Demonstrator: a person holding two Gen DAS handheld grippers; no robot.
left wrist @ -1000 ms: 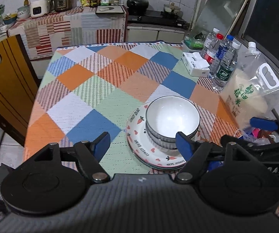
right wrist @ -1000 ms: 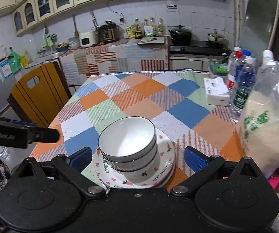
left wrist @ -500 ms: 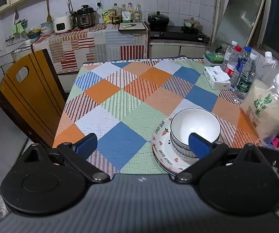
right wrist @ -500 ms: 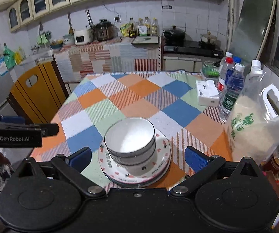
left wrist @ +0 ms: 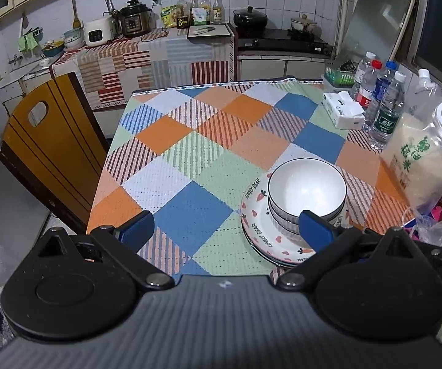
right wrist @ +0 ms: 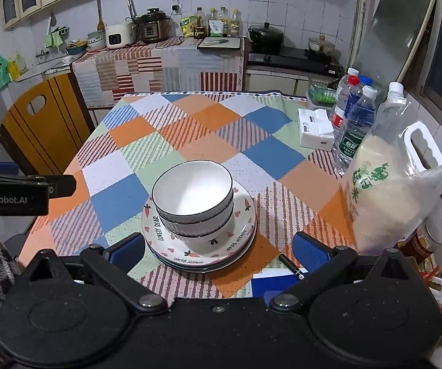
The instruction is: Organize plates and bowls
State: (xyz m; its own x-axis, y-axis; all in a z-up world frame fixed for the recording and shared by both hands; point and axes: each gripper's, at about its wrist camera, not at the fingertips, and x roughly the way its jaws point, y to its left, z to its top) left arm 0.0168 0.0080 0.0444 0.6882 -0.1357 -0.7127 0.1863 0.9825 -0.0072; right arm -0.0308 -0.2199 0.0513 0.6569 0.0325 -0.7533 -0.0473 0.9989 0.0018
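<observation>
Two white bowls (right wrist: 192, 196) sit nested one inside the other on a stack of carrot-and-heart patterned plates (right wrist: 239, 243), which rests on the checked tablecloth (right wrist: 190, 129) near its front edge. To the right of the plates stands a bag of rice (right wrist: 387, 196), and beyond it are water bottles (right wrist: 354, 129) and a white tissue pack (right wrist: 314, 127). The right gripper (right wrist: 218, 250) hangs just in front of the plates with its jaws spread wide and holding nothing, while the left gripper (left wrist: 225, 226), to the plates' left, is likewise spread and empty.
</observation>
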